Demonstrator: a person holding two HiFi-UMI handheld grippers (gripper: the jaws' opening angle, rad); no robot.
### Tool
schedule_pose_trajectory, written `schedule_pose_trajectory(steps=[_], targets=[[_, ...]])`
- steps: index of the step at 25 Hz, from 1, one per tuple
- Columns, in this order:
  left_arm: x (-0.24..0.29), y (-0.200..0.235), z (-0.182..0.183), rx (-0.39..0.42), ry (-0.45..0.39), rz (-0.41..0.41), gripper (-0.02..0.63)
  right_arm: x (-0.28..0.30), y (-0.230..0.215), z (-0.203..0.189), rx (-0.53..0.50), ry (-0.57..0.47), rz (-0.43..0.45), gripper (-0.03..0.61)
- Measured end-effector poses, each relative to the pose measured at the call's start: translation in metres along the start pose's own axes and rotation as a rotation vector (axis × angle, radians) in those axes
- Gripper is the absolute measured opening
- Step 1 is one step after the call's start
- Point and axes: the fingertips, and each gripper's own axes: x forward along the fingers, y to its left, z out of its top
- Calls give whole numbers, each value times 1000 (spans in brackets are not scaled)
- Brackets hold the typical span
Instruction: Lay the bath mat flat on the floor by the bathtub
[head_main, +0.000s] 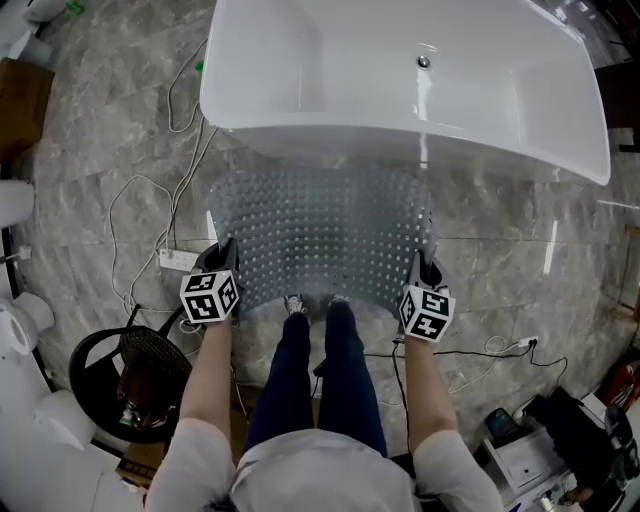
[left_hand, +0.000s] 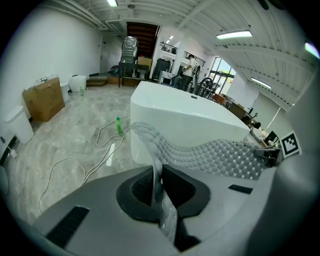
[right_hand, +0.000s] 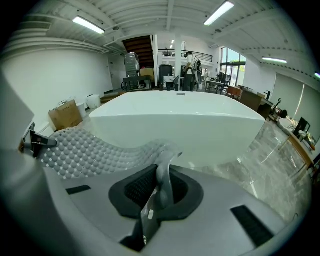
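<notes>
Bath mat (head_main: 325, 235) before the bathtub (head_main: 330, 80), power strip (head_main: 178, 259) on floor (head_main: 90, 150) left

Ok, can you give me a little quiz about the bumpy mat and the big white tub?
1. True or false: the left gripper is empty.
2. What stands just beyond the bath mat? A. a white bathtub B. a bed C. a fridge
3. How many grippers pinch the mat?

Key: 1. False, its jaws are shut on the mat's edge. 2. A. 3. Two, because the right gripper pinches it too.
</notes>
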Motion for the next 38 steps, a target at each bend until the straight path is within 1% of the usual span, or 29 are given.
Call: schedule_pose_trajectory(steps=[10, 16, 23, 30, 35, 38], targets=[[46, 12, -27, 8, 57, 18, 41, 50, -6, -36, -18, 63, -1, 40], [77, 21, -37, 25, 70, 37, 41, 82, -9, -50, -44, 88, -10, 40], [115, 28, -55, 31, 82, 49, 41, 120, -10, -70, -48, 112, -29, 40], [156, 39, -69, 39, 105, 61, 41, 157, -13, -85, -101, 136, -20, 40], [183, 46, -81, 13, 107, 55, 41, 185, -20, -98, -64, 152, -34, 40], [198, 48, -86, 15, 111, 59, 43, 198, -24, -103, -75, 156, -38, 40]])
